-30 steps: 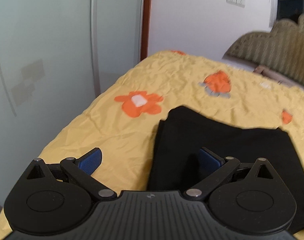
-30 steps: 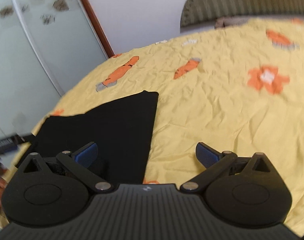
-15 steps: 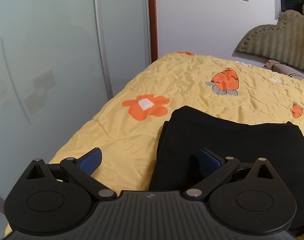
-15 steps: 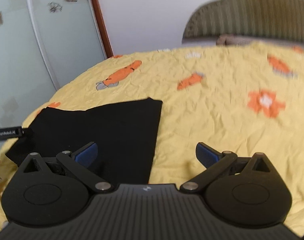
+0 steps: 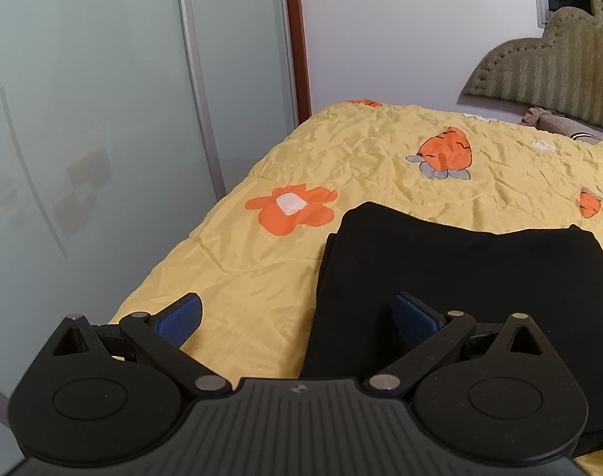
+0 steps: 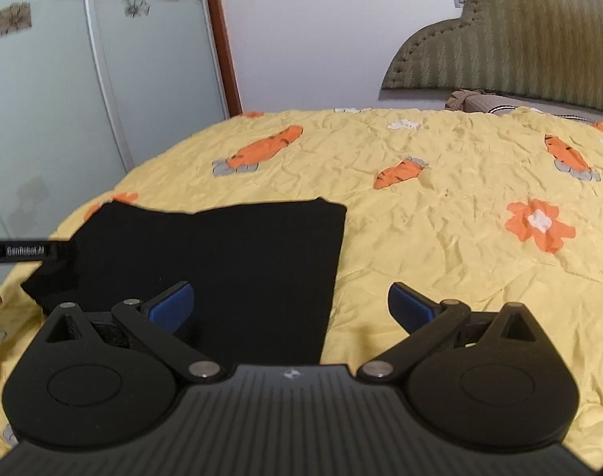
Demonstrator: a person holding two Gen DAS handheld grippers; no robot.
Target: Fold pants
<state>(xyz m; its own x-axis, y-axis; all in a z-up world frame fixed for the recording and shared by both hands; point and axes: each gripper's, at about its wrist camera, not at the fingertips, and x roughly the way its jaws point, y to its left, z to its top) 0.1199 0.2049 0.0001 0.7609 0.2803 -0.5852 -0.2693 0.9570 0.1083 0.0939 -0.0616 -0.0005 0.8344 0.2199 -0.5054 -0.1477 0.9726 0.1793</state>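
Yellow bedspread [image 5: 285, 277] with orange flowers lies under the folded black pants [image 5: 460, 269], near its front edge. Your left hand-held gripper [image 5: 297, 317] and right hand-held gripper [image 6: 289, 305] hover above the pants, fingers spread apart, empty.

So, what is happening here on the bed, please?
A person holds a two-finger tool in each hand above a bed with a yellow bedspread. Black pants lie on it, already folded into a compact, roughly rectangular stack. The left tool and the right tool are both open and grip nothing; each hovers over one side edge of the pants. The fold looks finished or nearly so.
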